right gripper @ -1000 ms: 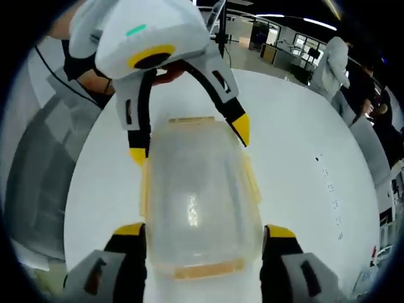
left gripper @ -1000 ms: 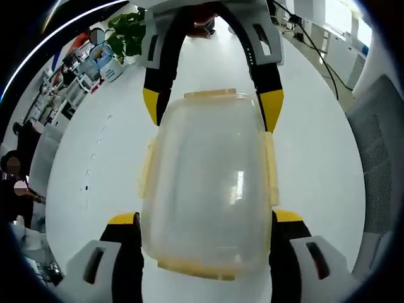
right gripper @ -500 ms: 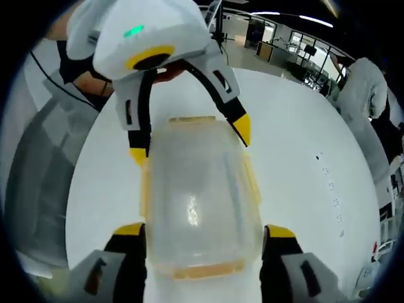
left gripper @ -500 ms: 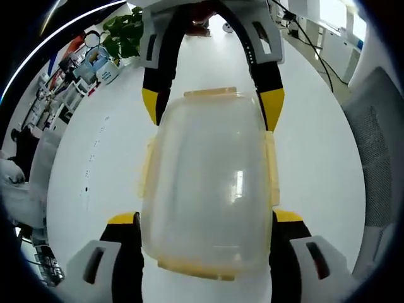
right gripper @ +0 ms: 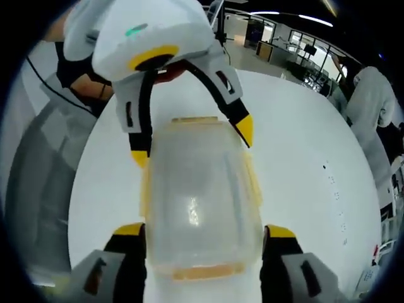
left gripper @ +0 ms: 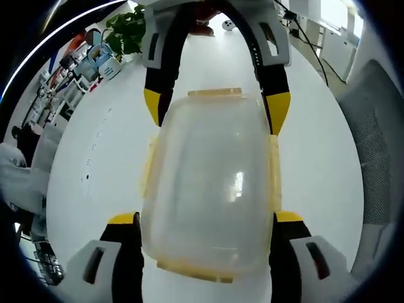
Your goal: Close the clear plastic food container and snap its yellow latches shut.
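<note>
On a white round table (left gripper: 95,189), the clear plastic food container with yellow latches (left gripper: 211,189) sits mid-frame, lid on, straddled at opposite ends by the left gripper (left gripper: 205,221) and right gripper (right gripper: 202,233), jaws spread; latches appear not yet snapped.

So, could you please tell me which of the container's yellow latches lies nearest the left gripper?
The end latch between the left gripper's yellow tips, at the container's near end; the opposite one sits by the right gripper.

White table (left gripper: 328,158); potted plant (left gripper: 128,28) at far edge; mesh chair (left gripper: 379,145) rt.
</note>
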A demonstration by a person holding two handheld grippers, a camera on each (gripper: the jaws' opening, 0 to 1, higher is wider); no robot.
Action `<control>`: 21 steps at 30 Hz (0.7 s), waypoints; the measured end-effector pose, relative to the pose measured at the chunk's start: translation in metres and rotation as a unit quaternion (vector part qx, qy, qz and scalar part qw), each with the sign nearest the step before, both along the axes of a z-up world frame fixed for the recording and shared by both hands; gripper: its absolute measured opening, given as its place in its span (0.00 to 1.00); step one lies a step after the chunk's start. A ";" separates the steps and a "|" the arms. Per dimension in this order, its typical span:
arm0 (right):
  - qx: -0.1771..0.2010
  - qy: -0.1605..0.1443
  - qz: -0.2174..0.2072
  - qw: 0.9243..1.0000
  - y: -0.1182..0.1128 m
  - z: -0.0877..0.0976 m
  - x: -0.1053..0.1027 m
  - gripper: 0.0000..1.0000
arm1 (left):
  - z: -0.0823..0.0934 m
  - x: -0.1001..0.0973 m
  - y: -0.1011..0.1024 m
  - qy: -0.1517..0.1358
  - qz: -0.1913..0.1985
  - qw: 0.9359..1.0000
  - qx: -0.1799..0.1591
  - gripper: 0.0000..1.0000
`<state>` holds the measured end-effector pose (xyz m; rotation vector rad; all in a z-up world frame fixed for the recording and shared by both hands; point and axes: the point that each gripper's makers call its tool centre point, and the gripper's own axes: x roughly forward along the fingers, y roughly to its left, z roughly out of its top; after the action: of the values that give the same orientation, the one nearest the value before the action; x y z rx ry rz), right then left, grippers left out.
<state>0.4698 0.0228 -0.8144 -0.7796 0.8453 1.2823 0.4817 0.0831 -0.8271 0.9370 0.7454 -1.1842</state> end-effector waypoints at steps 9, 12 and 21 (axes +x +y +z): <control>0.002 0.002 0.000 1.000 0.025 0.000 -0.006 0.73 | 0.000 -0.004 0.024 0.000 0.001 1.000 0.002 0.81; 0.002 0.002 0.000 1.000 0.034 -0.001 -0.008 0.74 | -0.001 -0.006 0.031 -0.002 -0.002 1.000 0.005 0.81; -0.004 0.003 0.001 1.000 0.051 -0.001 -0.009 0.74 | -0.001 -0.007 0.048 -0.004 -0.002 1.000 0.007 0.81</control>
<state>0.4604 0.0735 -0.8157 -0.7839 0.8554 1.2843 0.4751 0.1308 -0.8284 0.9540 0.7460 -1.1799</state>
